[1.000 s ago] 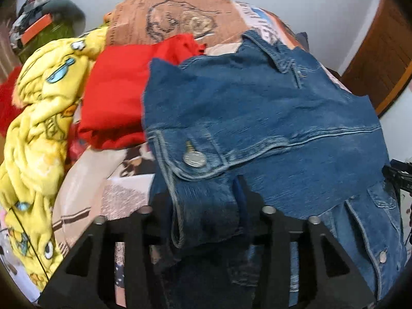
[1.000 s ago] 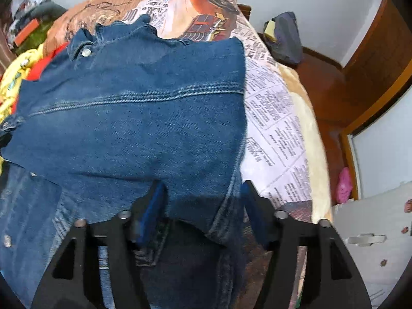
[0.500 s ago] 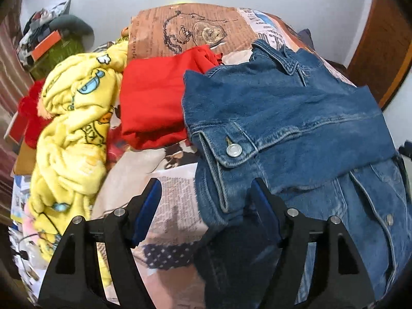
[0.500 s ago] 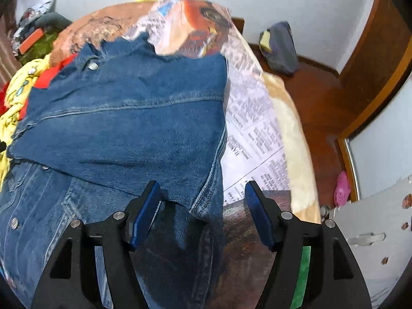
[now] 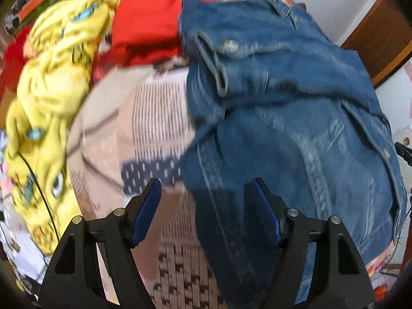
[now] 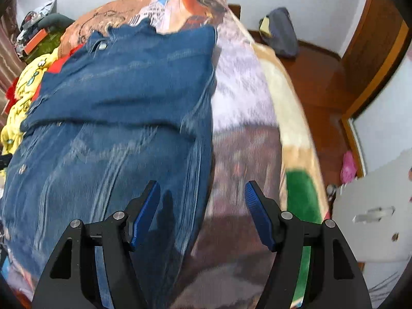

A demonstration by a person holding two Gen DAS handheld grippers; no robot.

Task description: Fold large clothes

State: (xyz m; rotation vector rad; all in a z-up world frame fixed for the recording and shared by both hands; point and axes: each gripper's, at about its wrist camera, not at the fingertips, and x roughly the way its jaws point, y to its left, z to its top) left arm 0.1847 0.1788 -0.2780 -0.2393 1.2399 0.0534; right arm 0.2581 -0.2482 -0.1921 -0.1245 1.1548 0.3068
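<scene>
A blue denim jacket [image 5: 283, 103] lies on the bed with its upper part folded down over the lower part. In the left wrist view my left gripper [image 5: 204, 182] stands open above the jacket's near left edge, its blue pads clear of the cloth. The same jacket [image 6: 116, 103] fills the left of the right wrist view. There my right gripper [image 6: 202, 184] hangs open over its right edge, the left finger above denim and the right finger above the bedspread. Neither gripper holds anything.
A printed bedspread [image 5: 154, 118] covers the bed. A yellow cartoon blanket [image 5: 46, 90] and a red garment [image 5: 146, 31] lie left of the jacket. Right of the bed are a wooden floor [image 6: 322, 77], a grey bag [image 6: 280, 33] and a wooden door [image 6: 373, 38].
My left gripper let go of the folded denim edge, opened and drew back toward the jacket's near end. My right gripper also pulled back off the fold, with its jaws still open.
</scene>
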